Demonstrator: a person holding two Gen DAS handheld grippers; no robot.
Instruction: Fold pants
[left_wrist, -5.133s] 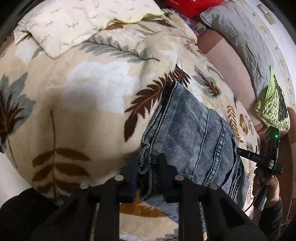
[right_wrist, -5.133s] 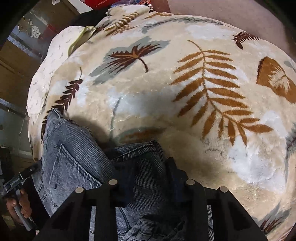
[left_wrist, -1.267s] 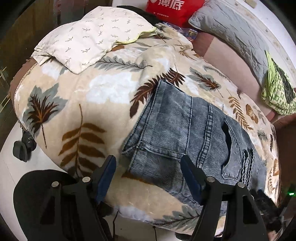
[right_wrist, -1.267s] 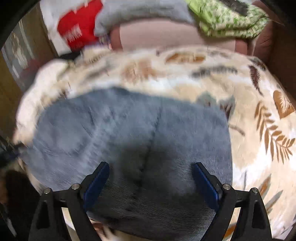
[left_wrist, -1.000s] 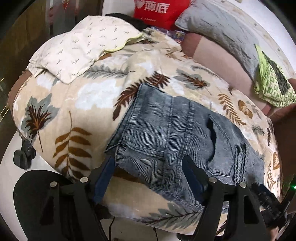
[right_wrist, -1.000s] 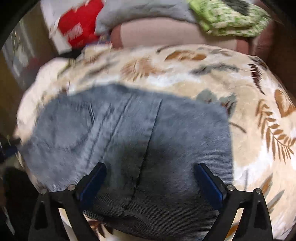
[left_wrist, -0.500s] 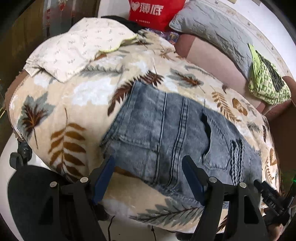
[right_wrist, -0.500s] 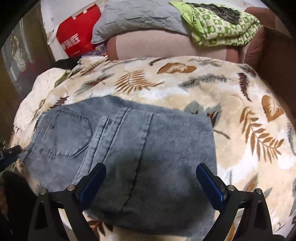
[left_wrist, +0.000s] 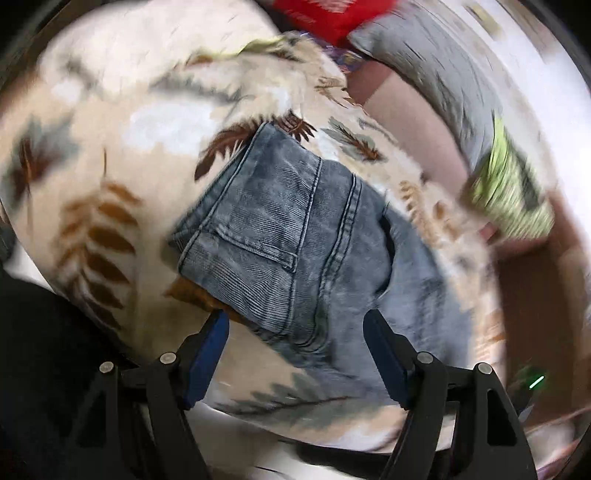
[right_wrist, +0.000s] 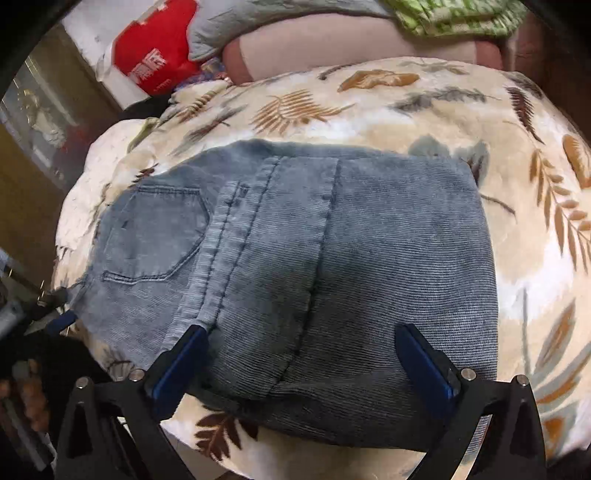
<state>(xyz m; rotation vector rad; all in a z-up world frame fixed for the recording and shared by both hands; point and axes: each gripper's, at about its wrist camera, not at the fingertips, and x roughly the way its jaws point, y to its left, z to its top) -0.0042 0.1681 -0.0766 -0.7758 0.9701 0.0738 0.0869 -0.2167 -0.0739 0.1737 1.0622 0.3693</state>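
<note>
I see the pants (right_wrist: 295, 251) lying flat in a folded pile on the leaf blanket (right_wrist: 424, 110). They are gray-blue jeans. A back pocket (right_wrist: 155, 236) faces up on one side, and thick seams run down the middle. The pile looks almost square, with smooth cloth on top and no big bumps.

My left gripper (left_wrist: 295, 347) has its fingers spread wide and holds nothing. It hangs over the near corner of the pants. My right gripper (right_wrist: 301, 363) also has its fingers spread wide, with nothing between them. It hangs over the near edge of the pile.

The near edge of the pants sits close to the edge of the blanket, where the blanket curves down. On the far side and the right side there is lots of bare blanket.

Farther back I see a red bag (right_wrist: 155, 44), a gray pillow (right_wrist: 280, 18) and a green cloth (right_wrist: 454, 14). They are well apart from the pants. The left view is blurry, so small things there are hard to make out.
</note>
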